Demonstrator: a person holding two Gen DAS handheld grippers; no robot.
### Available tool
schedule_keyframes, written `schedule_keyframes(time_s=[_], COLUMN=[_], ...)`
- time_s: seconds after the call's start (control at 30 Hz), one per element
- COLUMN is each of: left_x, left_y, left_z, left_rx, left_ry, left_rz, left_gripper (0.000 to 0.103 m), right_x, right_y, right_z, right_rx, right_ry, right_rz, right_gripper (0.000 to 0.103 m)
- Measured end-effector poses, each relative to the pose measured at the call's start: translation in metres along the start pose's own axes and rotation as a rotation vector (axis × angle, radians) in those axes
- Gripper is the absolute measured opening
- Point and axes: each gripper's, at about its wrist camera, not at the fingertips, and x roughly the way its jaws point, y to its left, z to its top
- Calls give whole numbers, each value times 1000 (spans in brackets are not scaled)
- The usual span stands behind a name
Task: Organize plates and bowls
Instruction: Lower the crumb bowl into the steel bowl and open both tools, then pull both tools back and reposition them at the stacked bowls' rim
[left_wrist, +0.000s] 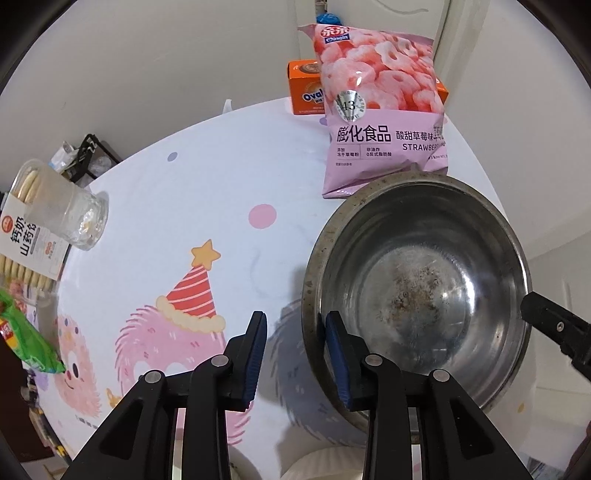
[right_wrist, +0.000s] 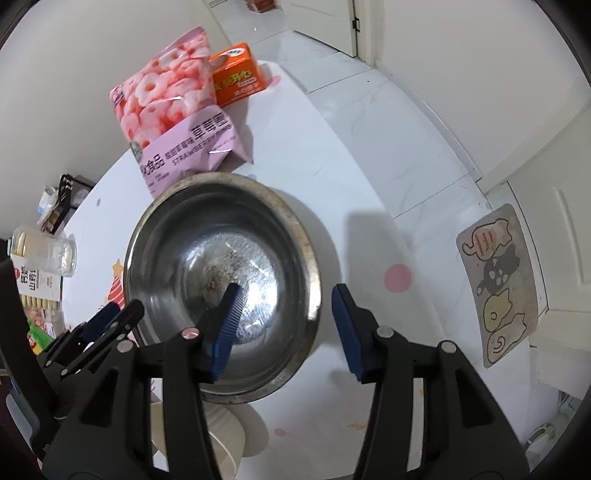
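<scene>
Tongs on the left (left_wrist: 295, 356) and right (right_wrist: 284, 330) are both wide open, each straddling a side of the metal bowl's (left_wrist: 417, 291) rim, holding nothing. Bowl sits on the surface (left_wrist: 207, 192), near the pink snack bag (left_wrist: 380, 110). Uneven squeezing could tip it.

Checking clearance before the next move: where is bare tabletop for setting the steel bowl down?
Bare cloth lies between the dented steel bowl and the clear glass jar. Crowded behind, by the pink snack bag and orange box.
</scene>
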Motion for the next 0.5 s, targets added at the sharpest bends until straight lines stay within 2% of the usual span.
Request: schedule_keyframes(time_s=[0.2, 0.3, 0.5], left_x=[-10, -18, -31], left_y=[11, 14, 14], left_z=[-2, -1, 0], left_rx=[-26, -34, -30], left_ry=[-24, -41, -70], left_rz=[-36, -53, -50], left_gripper=[41, 49, 68], right_x=[-4, -8, -12], right_y=[-11, -13, -9], right_z=[0, -1, -2], right_rx=[52, 73, 73], right_ry=[-10, -32, -42], right_rz=[2, 11, 23], right_gripper=[54, 64, 72])
